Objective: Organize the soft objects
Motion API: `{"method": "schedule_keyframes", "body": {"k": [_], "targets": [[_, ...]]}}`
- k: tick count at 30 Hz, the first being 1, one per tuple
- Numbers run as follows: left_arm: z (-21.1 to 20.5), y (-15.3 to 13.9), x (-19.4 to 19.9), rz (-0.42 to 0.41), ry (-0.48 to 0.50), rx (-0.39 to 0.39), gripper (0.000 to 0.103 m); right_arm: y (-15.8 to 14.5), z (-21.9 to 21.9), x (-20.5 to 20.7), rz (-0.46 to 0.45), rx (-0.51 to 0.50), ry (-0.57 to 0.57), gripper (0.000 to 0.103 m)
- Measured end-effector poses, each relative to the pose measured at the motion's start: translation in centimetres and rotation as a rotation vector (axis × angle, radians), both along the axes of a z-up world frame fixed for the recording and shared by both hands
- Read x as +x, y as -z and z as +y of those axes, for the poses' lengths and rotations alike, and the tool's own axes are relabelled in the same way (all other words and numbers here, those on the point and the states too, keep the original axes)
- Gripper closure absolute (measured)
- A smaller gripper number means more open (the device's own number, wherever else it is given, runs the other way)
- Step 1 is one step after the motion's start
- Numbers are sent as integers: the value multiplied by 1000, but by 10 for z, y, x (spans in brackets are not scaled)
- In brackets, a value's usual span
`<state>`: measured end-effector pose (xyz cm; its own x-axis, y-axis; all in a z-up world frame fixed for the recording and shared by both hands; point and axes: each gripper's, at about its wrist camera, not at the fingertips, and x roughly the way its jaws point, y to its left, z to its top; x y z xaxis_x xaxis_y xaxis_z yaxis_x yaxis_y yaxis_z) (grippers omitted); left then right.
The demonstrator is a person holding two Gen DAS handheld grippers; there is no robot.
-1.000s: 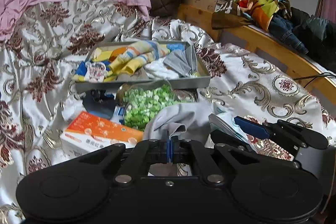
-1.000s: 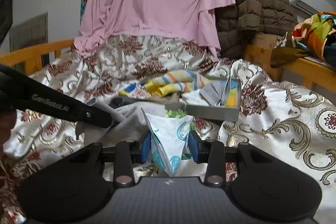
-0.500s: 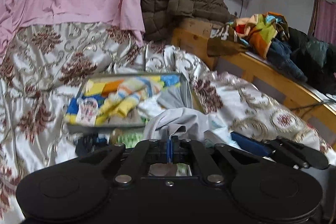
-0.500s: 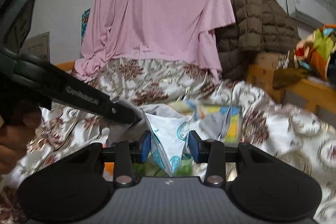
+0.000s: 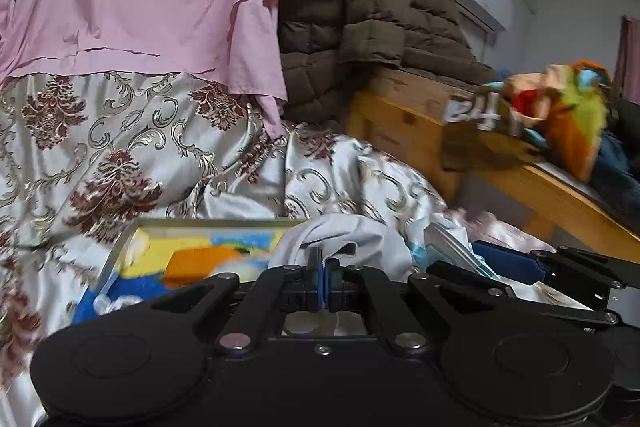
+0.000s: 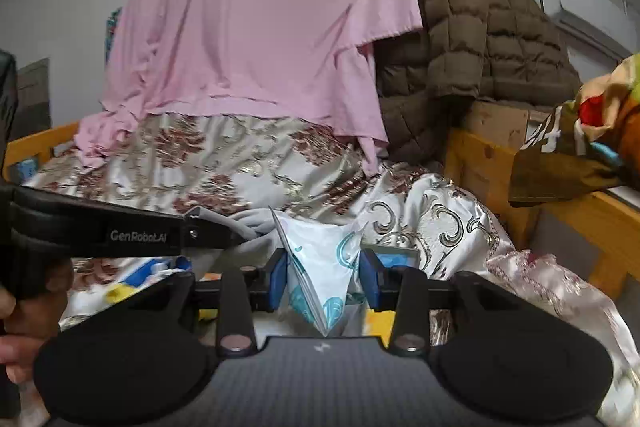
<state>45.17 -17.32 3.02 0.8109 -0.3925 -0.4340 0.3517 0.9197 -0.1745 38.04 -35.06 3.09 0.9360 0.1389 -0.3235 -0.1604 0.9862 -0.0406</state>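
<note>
Between the blue pads: left gripper [image 5: 323, 281] pinched tight on a grey cloth [image 5: 344, 241] bunched at its twelve o'clock; right gripper [image 6: 323, 281] part-closed on a white-and-teal packet [image 6: 320, 267]
Tray [image 5: 120, 251]: at ten o'clock of the left gripper; yellow, orange and blue fabrics [image 5: 192, 259] inside
Bedspread [image 5: 140, 155]: floral satin beneath the tray
Pink sheet [image 6: 260, 27]: draped at twelve o'clock; brown quilted coat [image 6: 480, 39] at two o'clock
</note>
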Motion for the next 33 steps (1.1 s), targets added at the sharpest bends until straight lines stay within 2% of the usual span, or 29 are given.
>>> {"method": "schedule_keyframes", "body": {"k": [2, 5, 9, 12, 24, 33], "targets": [[-6, 7, 23, 3, -19, 5, 103, 7, -5, 27, 26, -3, 11, 61], [-13, 20, 52, 19, -42, 18, 103, 21, -12, 66, 99, 48, 29, 61], [-16, 39, 74, 55, -69, 33, 103, 36, -20, 95, 160, 118, 31, 60], [-14, 51, 85, 85, -80, 31, 103, 47, -18, 110, 191, 109, 34, 60], [-7, 74, 102, 161, -109, -8, 100, 64, -9, 130, 256, 63, 55, 60], [-7, 75, 97, 164, -109, -6, 97, 65, -12, 129, 280, 78, 75, 53]]}}
